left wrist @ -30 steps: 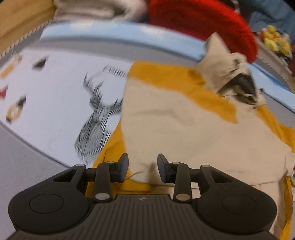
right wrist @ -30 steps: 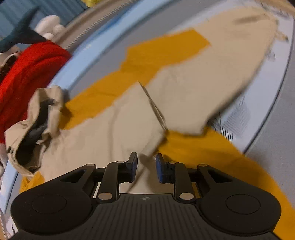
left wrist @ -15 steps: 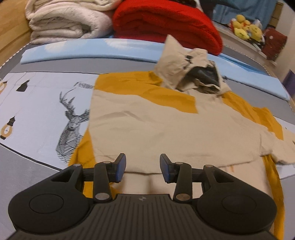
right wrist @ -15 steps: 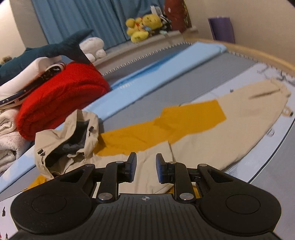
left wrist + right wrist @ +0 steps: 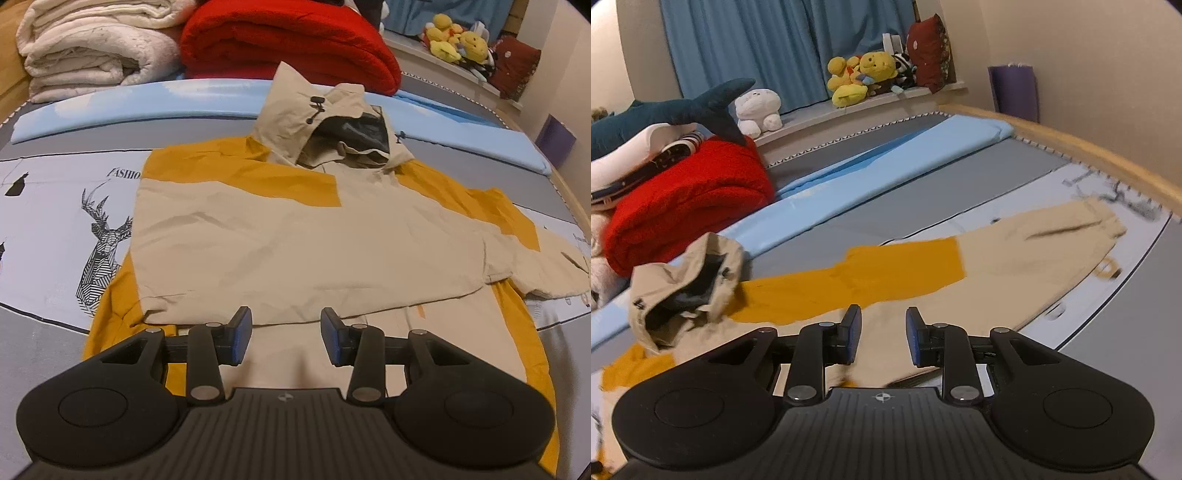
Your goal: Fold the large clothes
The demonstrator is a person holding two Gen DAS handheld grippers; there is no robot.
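Observation:
A beige and mustard-yellow hooded jacket (image 5: 303,251) lies flat on the bed, its left sleeve folded across the chest and its hood (image 5: 332,125) at the far end. My left gripper (image 5: 286,336) is open and empty, held above the jacket's lower hem. In the right wrist view the jacket's right sleeve (image 5: 1015,254) stretches out to the right, and the hood (image 5: 687,288) is at the left. My right gripper (image 5: 882,339) is open and empty above the jacket near the sleeve's base.
The bed sheet (image 5: 55,221) has a deer print. A red blanket (image 5: 288,40) and white blankets (image 5: 92,48) are stacked behind the hood. A light blue pad (image 5: 886,162) runs along the bed. A shark plush (image 5: 672,110) and yellow plush toys (image 5: 864,77) sit on the ledge.
Both grippers have lifted and pulled back from the jacket, both open and empty throughout. The folded sleeve now lies flat across the chest.

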